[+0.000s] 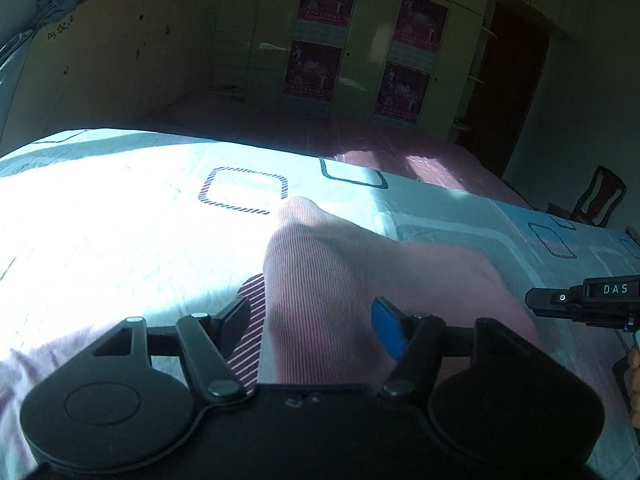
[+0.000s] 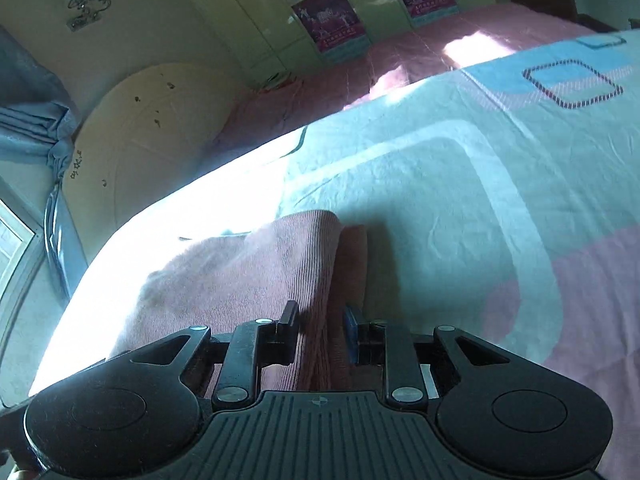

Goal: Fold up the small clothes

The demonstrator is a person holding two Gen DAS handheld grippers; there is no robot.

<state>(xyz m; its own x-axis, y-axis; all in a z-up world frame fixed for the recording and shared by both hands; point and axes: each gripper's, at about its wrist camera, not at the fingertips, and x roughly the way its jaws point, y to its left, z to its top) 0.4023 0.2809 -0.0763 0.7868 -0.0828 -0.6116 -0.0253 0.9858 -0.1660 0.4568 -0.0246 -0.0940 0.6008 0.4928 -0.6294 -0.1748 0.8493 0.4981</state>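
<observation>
Pink ribbed garment lies on the bed, humped up between both tools. Left gripper jaws stand wide open straddling its fold, cloth running away ahead; right gripper jaws look pinched on the garment's edge, so right is nearer

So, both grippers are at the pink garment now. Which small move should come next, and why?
Probably carry the lifted edge forward over the rest. The right gripper seems shut on the pink garment, whose edge is raised. The left gripper is wider, cloth bunched between its fingers, so close it first.
</observation>
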